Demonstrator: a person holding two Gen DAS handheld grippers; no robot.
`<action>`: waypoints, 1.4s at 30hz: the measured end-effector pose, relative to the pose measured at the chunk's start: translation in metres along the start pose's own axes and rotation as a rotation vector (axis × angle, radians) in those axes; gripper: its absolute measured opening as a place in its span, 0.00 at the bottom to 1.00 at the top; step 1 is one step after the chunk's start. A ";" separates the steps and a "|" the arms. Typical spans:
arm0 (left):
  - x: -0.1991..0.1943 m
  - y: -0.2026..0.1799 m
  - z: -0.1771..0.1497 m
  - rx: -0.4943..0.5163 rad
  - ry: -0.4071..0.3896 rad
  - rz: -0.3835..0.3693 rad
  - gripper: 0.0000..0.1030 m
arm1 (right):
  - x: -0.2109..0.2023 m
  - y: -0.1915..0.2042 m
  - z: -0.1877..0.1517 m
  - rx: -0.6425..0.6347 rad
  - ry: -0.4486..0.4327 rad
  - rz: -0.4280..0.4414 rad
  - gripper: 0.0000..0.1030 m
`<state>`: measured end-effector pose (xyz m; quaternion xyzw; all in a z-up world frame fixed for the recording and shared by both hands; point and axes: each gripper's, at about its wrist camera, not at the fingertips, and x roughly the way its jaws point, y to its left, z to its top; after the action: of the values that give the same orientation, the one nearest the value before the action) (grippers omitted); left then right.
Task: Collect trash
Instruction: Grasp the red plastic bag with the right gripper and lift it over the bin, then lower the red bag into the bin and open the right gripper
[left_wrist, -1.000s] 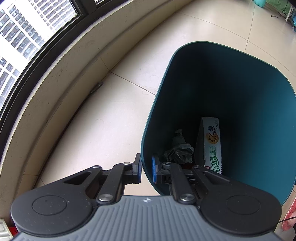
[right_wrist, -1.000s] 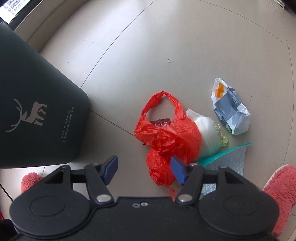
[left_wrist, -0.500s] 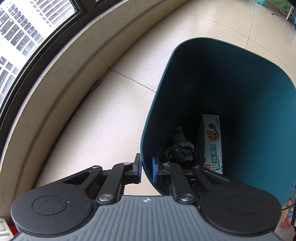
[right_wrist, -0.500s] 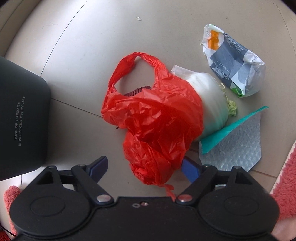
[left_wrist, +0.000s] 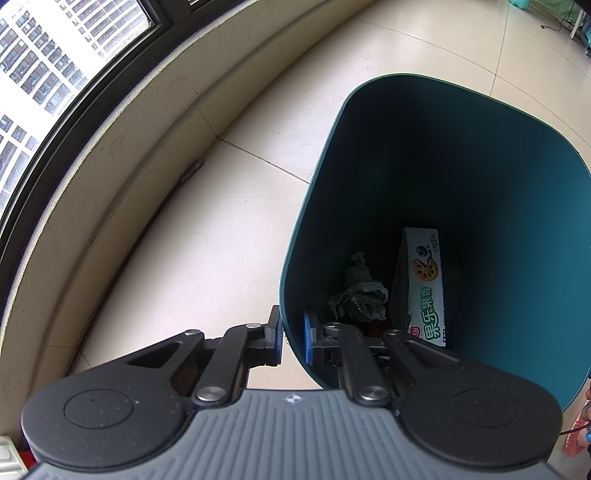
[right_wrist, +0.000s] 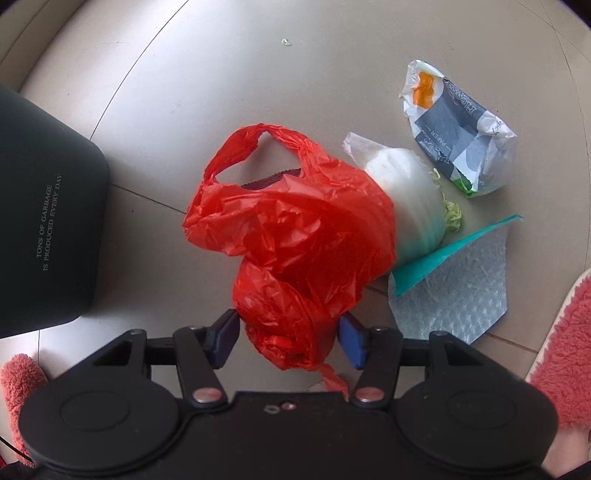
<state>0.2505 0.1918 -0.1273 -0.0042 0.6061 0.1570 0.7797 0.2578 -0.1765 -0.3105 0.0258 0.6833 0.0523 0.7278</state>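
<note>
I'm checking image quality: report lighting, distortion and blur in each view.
Left wrist view: bright daylight from the window, the trash bin interior falls into deep shadow, fisheye bends the sill. Right wrist view: soft even light, no glare, red plastic bag sharp, tile lines curve, corners vignette dark.

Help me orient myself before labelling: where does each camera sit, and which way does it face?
Left wrist: on the left gripper, looking steeply down into the bin, whose rim its fingers clamp.
Right wrist: on the right gripper, looking straight down at the red bag between its closing fingers; fuzzy slippers show at the edges.
Shared: the same bin.
</note>
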 end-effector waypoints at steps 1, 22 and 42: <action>0.000 0.000 0.000 -0.001 0.000 -0.002 0.10 | -0.008 0.002 0.000 -0.008 -0.006 0.006 0.55; -0.004 0.003 0.000 -0.007 -0.006 -0.014 0.10 | -0.259 0.118 0.013 -0.398 -0.317 0.247 0.53; -0.008 0.013 0.001 -0.018 -0.010 -0.051 0.10 | -0.157 0.277 0.056 -0.637 -0.201 0.094 0.53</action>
<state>0.2468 0.2022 -0.1175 -0.0260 0.6004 0.1424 0.7865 0.2924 0.0826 -0.1211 -0.1665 0.5554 0.2939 0.7599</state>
